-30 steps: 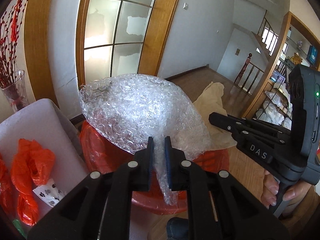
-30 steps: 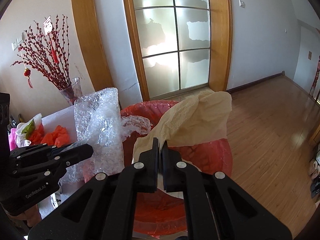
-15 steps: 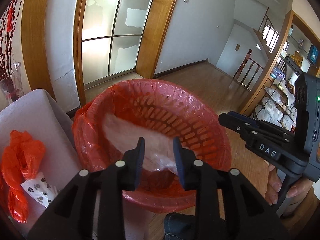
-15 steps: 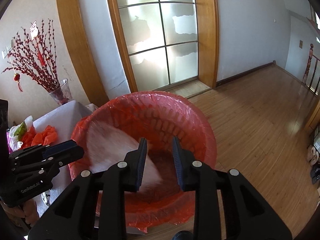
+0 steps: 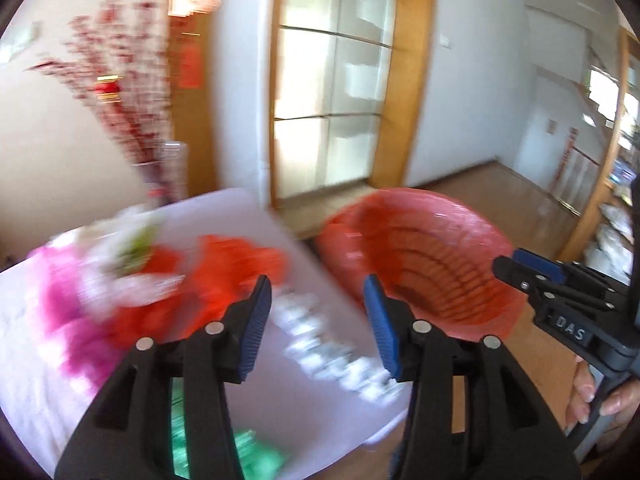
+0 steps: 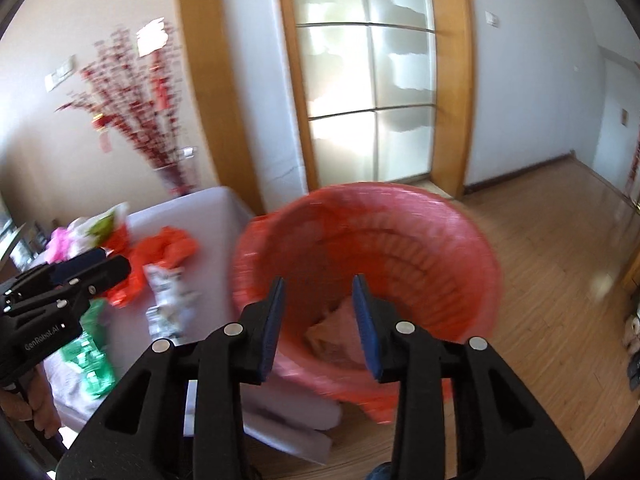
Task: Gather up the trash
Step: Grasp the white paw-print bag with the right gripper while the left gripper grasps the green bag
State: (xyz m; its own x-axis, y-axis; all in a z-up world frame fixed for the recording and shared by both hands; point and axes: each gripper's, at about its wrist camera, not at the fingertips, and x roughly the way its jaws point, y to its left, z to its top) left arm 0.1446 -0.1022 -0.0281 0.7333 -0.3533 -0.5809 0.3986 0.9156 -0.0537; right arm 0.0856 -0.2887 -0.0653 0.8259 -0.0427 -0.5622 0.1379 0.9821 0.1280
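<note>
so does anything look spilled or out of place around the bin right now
Nothing spilled. The red-lined bin stands upright with trash inside. Loose plastic bags and wrappers are strewn over the white table, yet to be collected.

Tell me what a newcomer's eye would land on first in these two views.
First comes the big red bin lined with a red bag, standing on the wood floor beside the white table, with crumpled paper at its bottom. Next comes the bright litter on that table: an orange bag, a green wrapper and a pink bag. Both claws hang empty, their jaws opening.
</note>
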